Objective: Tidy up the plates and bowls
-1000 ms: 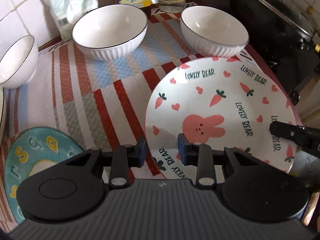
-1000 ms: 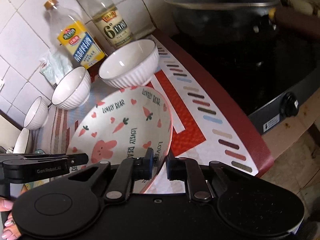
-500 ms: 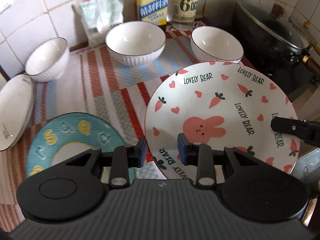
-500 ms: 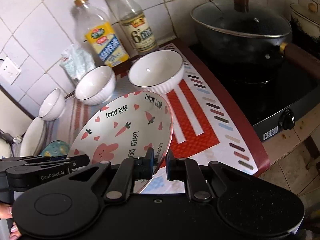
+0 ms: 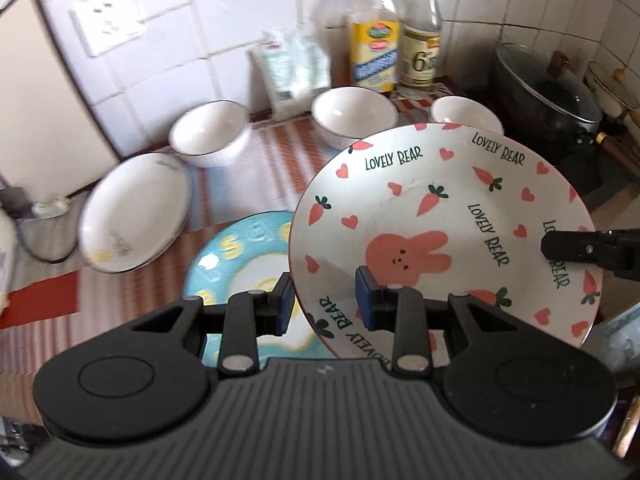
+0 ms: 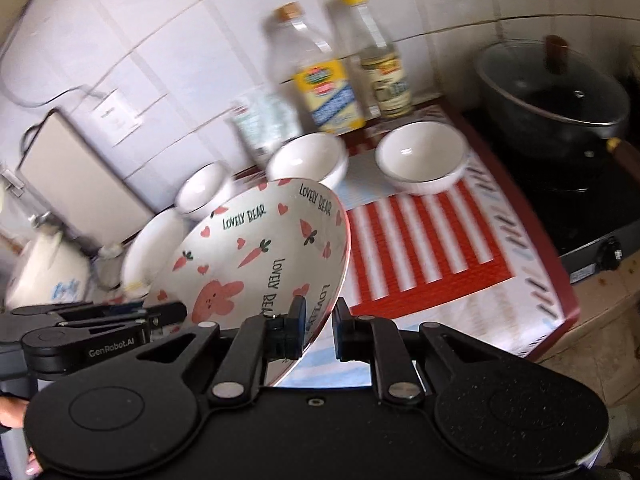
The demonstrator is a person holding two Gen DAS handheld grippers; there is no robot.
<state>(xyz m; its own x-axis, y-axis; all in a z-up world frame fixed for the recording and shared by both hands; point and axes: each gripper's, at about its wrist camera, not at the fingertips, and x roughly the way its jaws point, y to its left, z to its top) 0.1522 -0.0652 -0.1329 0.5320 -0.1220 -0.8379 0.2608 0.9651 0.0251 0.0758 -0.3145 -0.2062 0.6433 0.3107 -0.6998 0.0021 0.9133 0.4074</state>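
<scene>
Both grippers hold the white rabbit-and-carrot plate lifted and tilted above the counter. My left gripper is shut on its near left rim. My right gripper is shut on the opposite rim of the plate; one of its fingers shows at the right in the left wrist view. A blue plate lies on the mat under the lifted plate. A white plate lies to its left. Three white bowls stand in a row behind.
Two bottles and a bag stand against the tiled wall. A lidded black pot sits on the stove at the right. A striped mat covers the counter. A white appliance stands far left.
Both grippers have lifted the rabbit plate higher and carried it left, over the blue plate. The view has pulled back, showing the wall, socket and white plate.
</scene>
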